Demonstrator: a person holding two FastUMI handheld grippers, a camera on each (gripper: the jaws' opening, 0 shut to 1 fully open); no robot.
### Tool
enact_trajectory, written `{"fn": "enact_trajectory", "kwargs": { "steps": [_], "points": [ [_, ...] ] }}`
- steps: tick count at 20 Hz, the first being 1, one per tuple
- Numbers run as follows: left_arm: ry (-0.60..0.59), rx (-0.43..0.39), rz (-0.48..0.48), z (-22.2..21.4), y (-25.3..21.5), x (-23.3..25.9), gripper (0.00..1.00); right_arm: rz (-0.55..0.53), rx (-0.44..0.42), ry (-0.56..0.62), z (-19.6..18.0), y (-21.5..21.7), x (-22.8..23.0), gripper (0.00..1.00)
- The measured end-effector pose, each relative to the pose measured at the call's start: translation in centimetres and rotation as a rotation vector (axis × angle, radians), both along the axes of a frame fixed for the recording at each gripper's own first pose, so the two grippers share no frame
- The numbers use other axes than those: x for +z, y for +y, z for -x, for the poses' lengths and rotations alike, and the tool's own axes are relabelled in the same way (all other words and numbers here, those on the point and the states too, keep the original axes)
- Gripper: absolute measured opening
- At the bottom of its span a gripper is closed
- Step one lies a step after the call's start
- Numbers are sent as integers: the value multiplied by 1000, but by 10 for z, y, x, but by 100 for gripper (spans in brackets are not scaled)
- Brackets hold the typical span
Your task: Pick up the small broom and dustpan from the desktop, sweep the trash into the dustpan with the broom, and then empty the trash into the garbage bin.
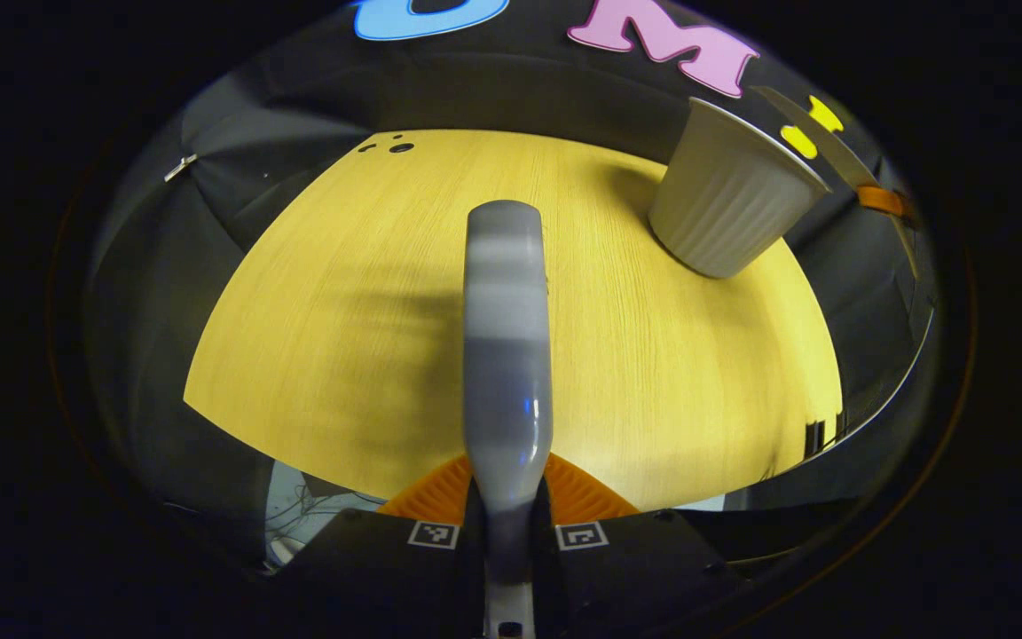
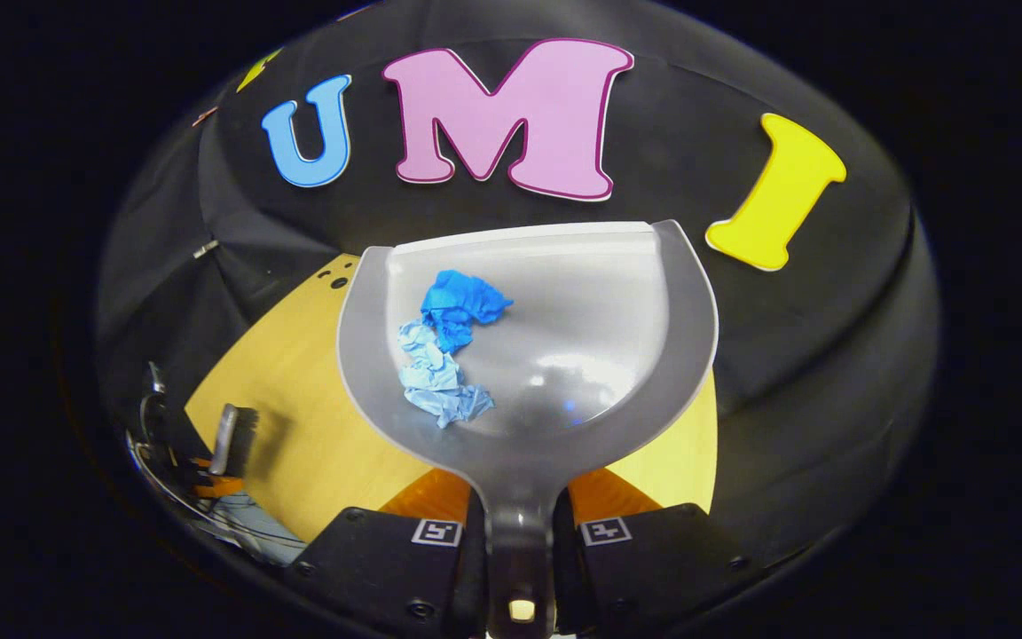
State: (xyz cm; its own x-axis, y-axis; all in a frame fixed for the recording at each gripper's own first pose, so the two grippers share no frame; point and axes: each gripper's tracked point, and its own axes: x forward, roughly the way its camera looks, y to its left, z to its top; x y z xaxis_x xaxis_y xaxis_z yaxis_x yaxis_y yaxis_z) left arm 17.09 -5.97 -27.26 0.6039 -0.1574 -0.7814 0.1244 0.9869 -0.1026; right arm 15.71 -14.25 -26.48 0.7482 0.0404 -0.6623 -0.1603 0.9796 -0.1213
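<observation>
Left gripper view: the left tongs point(image 1: 507, 510) are closed on the handle of the small broom point(image 1: 507, 355), one finger on each side of it. The broom runs straight ahead from the tongs, seen from its back, so the bristles cannot be made out. It hangs above the wooden tabletop point(image 1: 342, 337) and casts a shadow to the left of the tongs. Ahead and to the right of the tongs, the ribbed white garbage bin point(image 1: 728, 200) stands near the far right edge of the tabletop; its mouth looks open, but its inside is hidden from here. Beyond the bin, an orange-tipped part of the other tool point(image 1: 884, 200) shows at the edge.

Right gripper view: the right tongs point(image 2: 520, 528) are clamped on the handle of the grey dustpan point(image 2: 600, 328), which extends forward and appears raised above the tabletop point(image 2: 289, 399), its front lip toward the black booth wall. In the pan, left of centre, lie the trash pieces: a dark blue crumpled wad point(image 2: 458, 306) farther from the tongs and a pale blue crumpled wad point(image 2: 436, 377) nearer, the two touching. Far to the lower left of the tongs, the broom head point(image 2: 231, 439) shows over the tabletop's edge.
</observation>
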Motion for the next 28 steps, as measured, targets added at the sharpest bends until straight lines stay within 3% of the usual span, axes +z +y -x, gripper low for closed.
{"fn": "enact_trajectory", "kwargs": {
  "steps": [6,10,11,13,14,18,19,21,22,28],
  "points": [
    [-1,58,25,3,-5,23,25,27,-59,-83,-45,-9,-8,33],
    [5,82,64,3,0,35,22,208,-74,-120,-59,-23,-12,34],
    [5,78,73,0,2,39,25,279,-69,-131,-61,-26,-12,34],
    [2,47,76,-6,12,46,22,425,-45,-148,-64,-28,-11,34],
    [0,28,65,-11,19,47,28,455,-41,-162,-68,-26,-10,33],
    [-22,-40,48,-37,36,56,22,551,-70,-137,-76,-21,-14,34],
    [-22,-55,54,-42,40,57,25,578,-78,-136,-76,-21,-14,33],
    [-19,-72,63,-50,50,54,22,642,-85,-144,-76,-20,-11,33],
    [-11,-80,70,-53,55,51,25,679,-86,-147,-76,-20,-9,33],
    [-7,-136,82,-72,77,47,25,865,-85,-176,-76,-17,0,33]
  ]
}}
